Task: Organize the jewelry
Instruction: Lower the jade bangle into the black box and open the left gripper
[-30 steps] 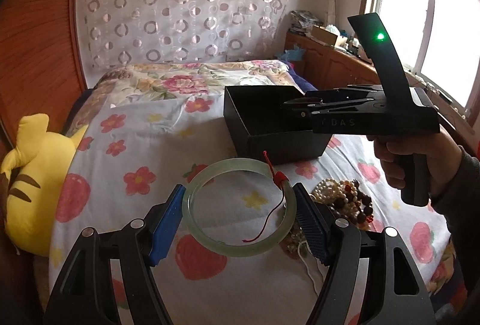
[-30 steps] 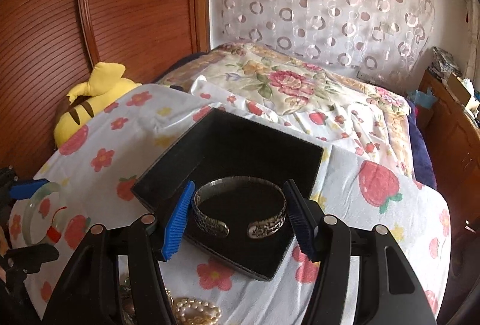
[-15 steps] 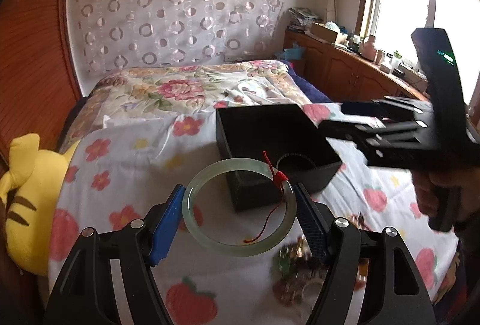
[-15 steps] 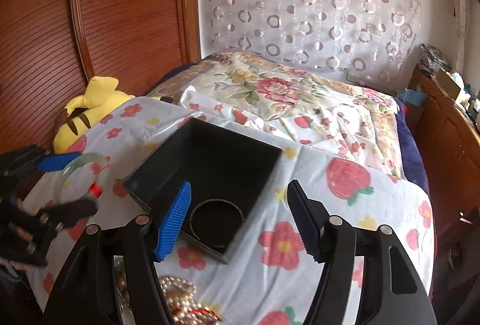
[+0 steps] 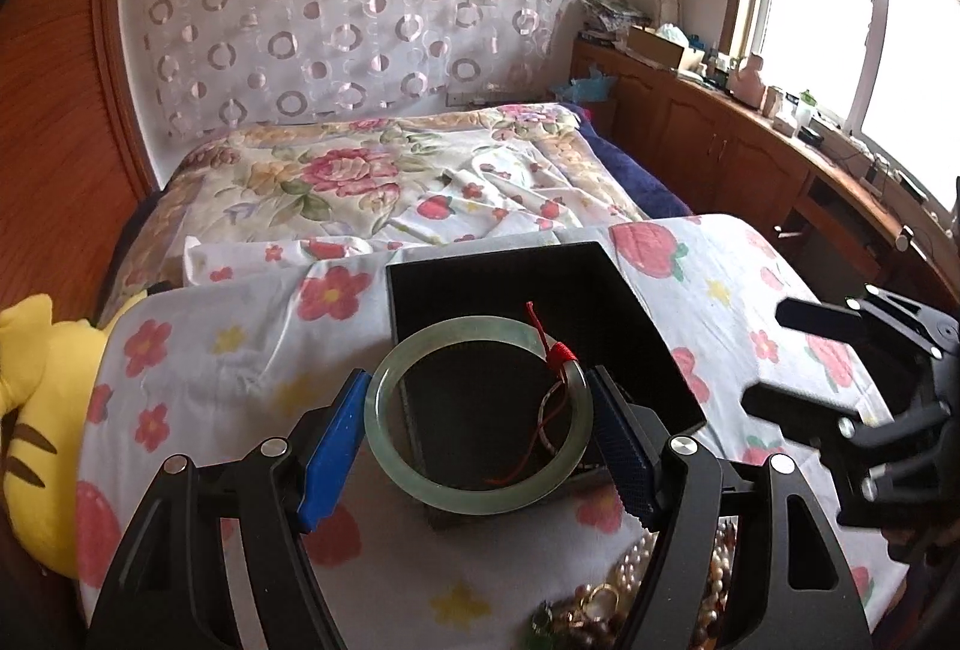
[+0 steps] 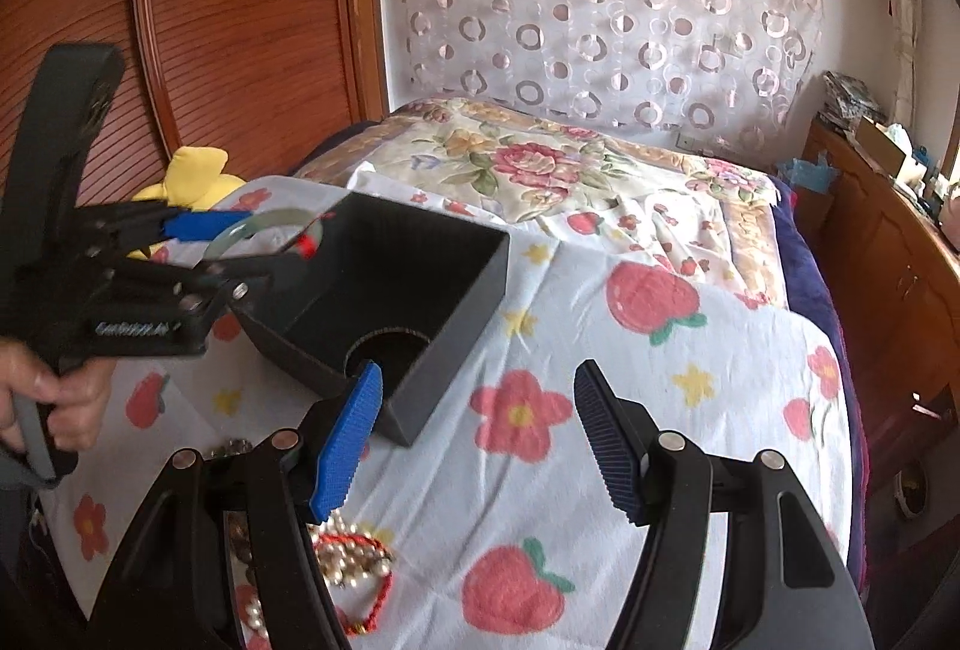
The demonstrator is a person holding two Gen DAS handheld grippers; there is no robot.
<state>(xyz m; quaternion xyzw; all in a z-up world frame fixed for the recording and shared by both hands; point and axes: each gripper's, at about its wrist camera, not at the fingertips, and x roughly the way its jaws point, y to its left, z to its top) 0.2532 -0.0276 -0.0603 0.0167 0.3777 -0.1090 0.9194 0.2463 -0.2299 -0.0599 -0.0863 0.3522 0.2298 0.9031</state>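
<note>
— Jade-green bangle (image 5: 478,422) is clamped across the left gripper (image 5: 478,431) jaws, hovering over the black box (image 5: 528,344); lower it level, then let go.
— And the right gripper (image 6: 474,440)?
— Jaws wide, empty. The jewelry pile (image 6: 345,560) is cut off; the box's round thing (image 6: 390,344) is indistinct.

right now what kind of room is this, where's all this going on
Most likely a bedroom in a home. A bed with a floral quilt fills the middle, a yellow plush toy lies at its side, and wooden cabinets run under a window.
</note>
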